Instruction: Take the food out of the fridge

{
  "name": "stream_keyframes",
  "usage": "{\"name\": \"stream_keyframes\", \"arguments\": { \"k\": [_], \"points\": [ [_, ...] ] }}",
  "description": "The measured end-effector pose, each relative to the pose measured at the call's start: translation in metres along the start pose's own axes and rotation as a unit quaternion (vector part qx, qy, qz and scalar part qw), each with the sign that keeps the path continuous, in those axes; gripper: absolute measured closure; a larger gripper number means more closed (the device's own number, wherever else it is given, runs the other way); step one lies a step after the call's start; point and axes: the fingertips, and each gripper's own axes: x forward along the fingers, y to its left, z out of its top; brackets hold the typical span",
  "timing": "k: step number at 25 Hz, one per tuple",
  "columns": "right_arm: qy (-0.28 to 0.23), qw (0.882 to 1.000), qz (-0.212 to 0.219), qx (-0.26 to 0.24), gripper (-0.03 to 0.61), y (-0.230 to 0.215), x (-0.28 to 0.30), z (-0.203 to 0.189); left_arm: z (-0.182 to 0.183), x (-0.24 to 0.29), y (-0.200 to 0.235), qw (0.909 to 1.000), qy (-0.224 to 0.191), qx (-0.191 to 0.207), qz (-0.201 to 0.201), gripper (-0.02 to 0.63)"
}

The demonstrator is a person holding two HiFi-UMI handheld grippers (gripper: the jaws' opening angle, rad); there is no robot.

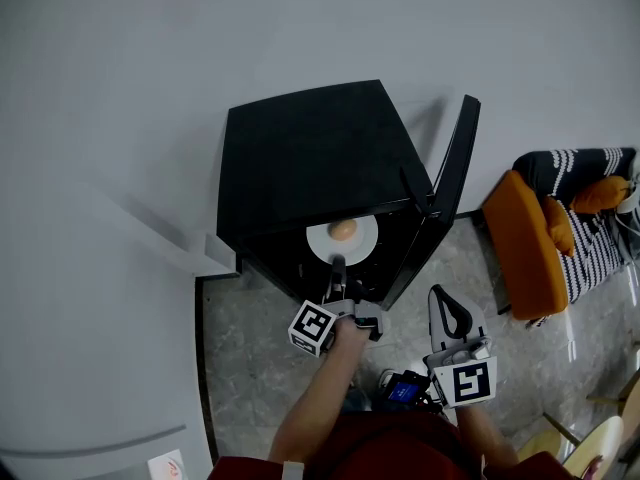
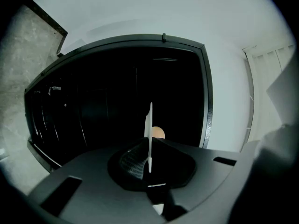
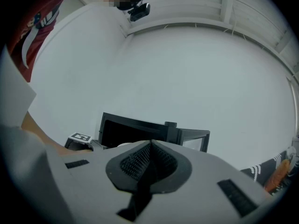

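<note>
Room: head view shows a pale grey wall [image 1: 150, 68] and a grey marbled floor [image 1: 250, 368]. An orange seat [image 1: 525, 243] stands at the right.
Fridge: a black compact fridge [image 1: 310, 158] stands against the wall. Its fridge door [image 1: 455, 168] is swung open to the right.
Food position: a white round plate [image 1: 365, 246] carrying an orange-brown round food item [image 1: 342, 230] sits at the fridge mouth.
Left gripper [image 1: 338, 266]: reaches to the near rim of the plate.
Right gripper [image 1: 448, 308]: held back beside the person, well apart from the fridge.
Left gripper view: the plate appears edge-on between the jaws, which pinch its rim. The food shows just behind, against the dark interior.
Right gripper view: jaws pressed together with nothing between them. The open fridge is seen ahead.
Done: door open, plate gripped and brought to the opening.
Left: judged, draw the plate fully clear and set it down. No landing place is visible.
Other contents: the interior is too dark to tell.
</note>
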Motion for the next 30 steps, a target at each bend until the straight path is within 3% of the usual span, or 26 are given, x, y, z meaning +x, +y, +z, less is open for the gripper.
{"name": "stream_keyframes", "arguments": {
  "k": [4, 9, 13, 17, 30],
  "points": [
    [-0.008, 1.000, 0.004, 0.006, 0.557, 0.005, 0.003, 0.003, 0.002, -0.021, -0.005, 0.9999, 0.005, 0.009, -0.005, 0.584],
    [-0.016, 1.000, 0.006, 0.012, 0.557, 0.006, 0.005, 0.005, -0.004, -0.046, -0.021, 0.9992, 0.003, -0.032, -0.026, 0.584],
    [0.023, 1.000, 0.017, -0.005, 0.557, 0.010, 0.003, -0.008, -0.007, -0.071, -0.030, 0.9988, 0.006, -0.044, -0.021, 0.584],
    [0.016, 1.000, 0.024, -0.001, 0.557, 0.015, 0.006, -0.005, -0.007, -0.097, -0.040, 0.9982, 0.004, -0.057, -0.017, 0.584],
    [-0.011, 0.999, 0.050, 0.003, 0.557, 0.031, 0.011, 0.002, 0.011, -0.149, -0.069, 0.9987, -0.029, -0.039, -0.014, 0.584]
  ]
}}
